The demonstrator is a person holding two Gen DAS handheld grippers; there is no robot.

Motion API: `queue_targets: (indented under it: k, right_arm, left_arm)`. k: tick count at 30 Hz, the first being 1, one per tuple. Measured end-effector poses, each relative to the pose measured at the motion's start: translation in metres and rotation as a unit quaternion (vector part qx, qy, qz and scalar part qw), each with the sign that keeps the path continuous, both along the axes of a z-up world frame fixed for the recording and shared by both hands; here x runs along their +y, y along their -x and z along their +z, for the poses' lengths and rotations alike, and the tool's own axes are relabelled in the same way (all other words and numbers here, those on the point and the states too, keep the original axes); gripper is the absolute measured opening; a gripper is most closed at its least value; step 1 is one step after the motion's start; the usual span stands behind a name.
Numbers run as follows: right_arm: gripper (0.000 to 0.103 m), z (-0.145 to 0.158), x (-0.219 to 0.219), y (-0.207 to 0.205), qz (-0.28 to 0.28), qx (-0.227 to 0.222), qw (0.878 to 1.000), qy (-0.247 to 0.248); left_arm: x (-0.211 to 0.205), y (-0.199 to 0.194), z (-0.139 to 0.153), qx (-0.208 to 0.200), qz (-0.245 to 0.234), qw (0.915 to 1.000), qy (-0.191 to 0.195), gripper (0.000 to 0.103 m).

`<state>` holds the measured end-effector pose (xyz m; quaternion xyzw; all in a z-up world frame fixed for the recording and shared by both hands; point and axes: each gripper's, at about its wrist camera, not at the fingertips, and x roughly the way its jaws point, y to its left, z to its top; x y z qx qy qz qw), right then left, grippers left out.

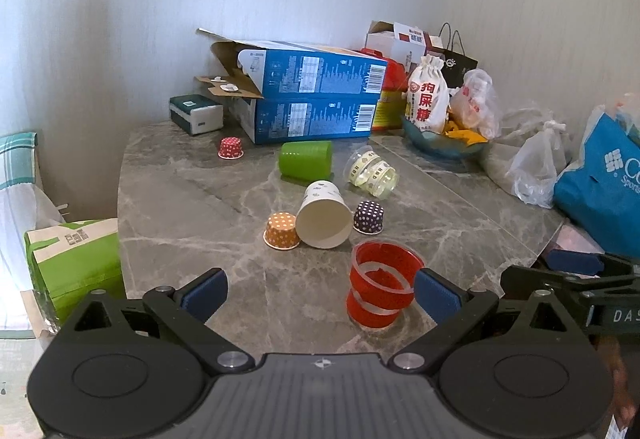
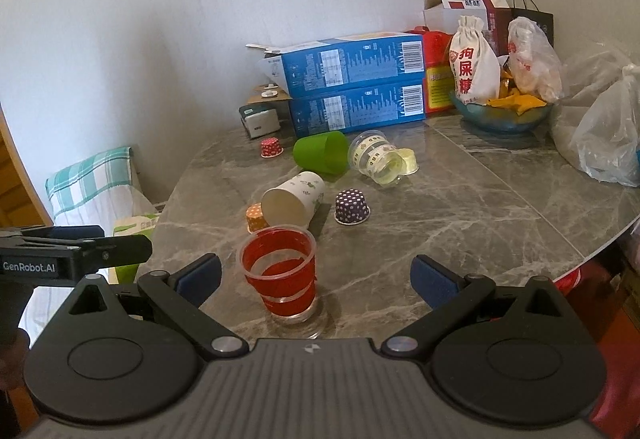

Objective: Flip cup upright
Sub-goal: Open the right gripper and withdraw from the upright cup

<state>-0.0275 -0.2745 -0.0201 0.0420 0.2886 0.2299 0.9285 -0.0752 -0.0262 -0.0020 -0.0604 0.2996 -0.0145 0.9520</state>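
Observation:
A clear plastic cup with red bands (image 1: 380,285) (image 2: 280,275) stands upright near the front of the grey marble table (image 1: 200,207) (image 2: 460,223). A white paper cup (image 1: 322,215) (image 2: 292,199), a green cup (image 1: 306,160) (image 2: 322,155) and a clear cup with yellow print (image 1: 372,170) (image 2: 376,159) lie on their sides behind it. My left gripper (image 1: 320,293) is open, its right pad close beside the red cup. My right gripper (image 2: 316,279) is open, with the red cup between its fingers, nearer the left one, touching neither.
Small dotted cupcake liners sit upside down: orange (image 1: 281,231), purple (image 1: 369,216) (image 2: 351,206), red (image 1: 231,148) (image 2: 271,148). Stacked blue boxes (image 1: 316,99) (image 2: 356,87), a snack bowl (image 1: 444,143) (image 2: 504,119) and plastic bags (image 1: 536,163) (image 2: 604,135) line the back and right.

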Motion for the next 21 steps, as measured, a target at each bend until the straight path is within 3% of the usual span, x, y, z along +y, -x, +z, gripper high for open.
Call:
queue_targets:
  k: [21]
  right_arm:
    - [0.102,0.002,-0.004,0.008,-0.004,-0.010,1.000,0.006]
  left_arm:
    - [-0.013,0.010,0.000,-0.003,-0.004,0.9996,-0.029,0.101]
